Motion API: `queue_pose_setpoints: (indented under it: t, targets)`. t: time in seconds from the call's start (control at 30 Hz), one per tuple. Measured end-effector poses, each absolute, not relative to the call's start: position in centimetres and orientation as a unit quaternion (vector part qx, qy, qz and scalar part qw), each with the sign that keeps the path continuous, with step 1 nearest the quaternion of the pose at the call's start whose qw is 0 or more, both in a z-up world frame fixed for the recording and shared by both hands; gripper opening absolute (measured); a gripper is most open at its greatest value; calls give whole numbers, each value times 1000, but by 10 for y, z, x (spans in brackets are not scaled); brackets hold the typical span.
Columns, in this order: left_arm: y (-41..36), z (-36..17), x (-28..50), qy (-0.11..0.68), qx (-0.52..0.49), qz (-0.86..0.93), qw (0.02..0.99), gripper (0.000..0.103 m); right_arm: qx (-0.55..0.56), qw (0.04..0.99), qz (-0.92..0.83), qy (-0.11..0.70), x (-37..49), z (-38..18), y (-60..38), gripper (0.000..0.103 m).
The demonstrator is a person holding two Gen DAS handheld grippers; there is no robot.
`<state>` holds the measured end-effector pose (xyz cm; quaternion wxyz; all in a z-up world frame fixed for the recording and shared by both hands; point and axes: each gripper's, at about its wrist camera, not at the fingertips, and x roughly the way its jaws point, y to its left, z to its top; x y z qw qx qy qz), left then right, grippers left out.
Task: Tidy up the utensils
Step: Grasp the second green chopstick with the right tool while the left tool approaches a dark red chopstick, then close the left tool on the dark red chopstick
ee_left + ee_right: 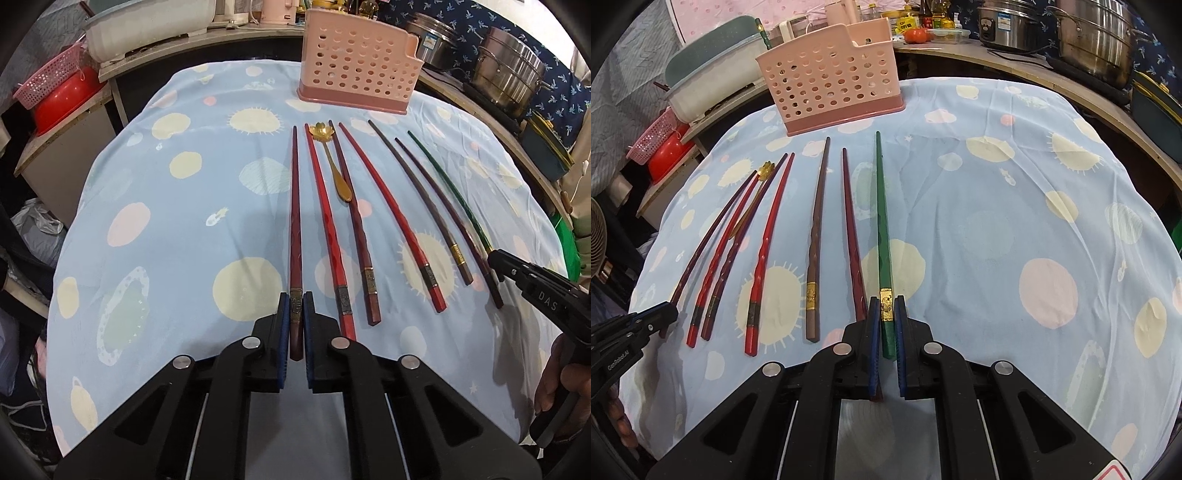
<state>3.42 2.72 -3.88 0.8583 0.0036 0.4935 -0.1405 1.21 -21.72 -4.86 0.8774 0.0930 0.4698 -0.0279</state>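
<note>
The left tongs [295, 314] sit at the lower centre of the left wrist view, clenched on the butt end of the dark red chopstick [294, 221], pads pressed to both sides of its metal band; the stick's long axis runs straight up the frame from the tongs toward the pink holder [354, 66] at the top centre. In the right wrist view the right tongs [886, 314] are likewise clamped on the thick end of the green chopstick [881, 229], which also points up the frame, its tip ending short of the holder [831, 81] at the upper left of centre; so each stick already lies in line with its own tongs, tip away from the hand. The remaining chopsticks and the gold spoon [334, 162] lie side by side on the cloth-covered tabletop [166, 221], between the two gripped sticks, roughly parallel. The holder stands well apart from both tongs; it looks about evenly placed between them, so I would judge neither hand clearly nearer; lifting calls for tipping each stick upright first.
</note>
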Motion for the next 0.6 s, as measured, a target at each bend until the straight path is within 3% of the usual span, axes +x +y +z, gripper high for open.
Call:
queue_pose_setpoints:
  t: [0.6]
  targets:
    - [37, 28, 23, 434, -35, -151, 887, 7, 104, 905, -20, 412, -10, 10, -221, 7]
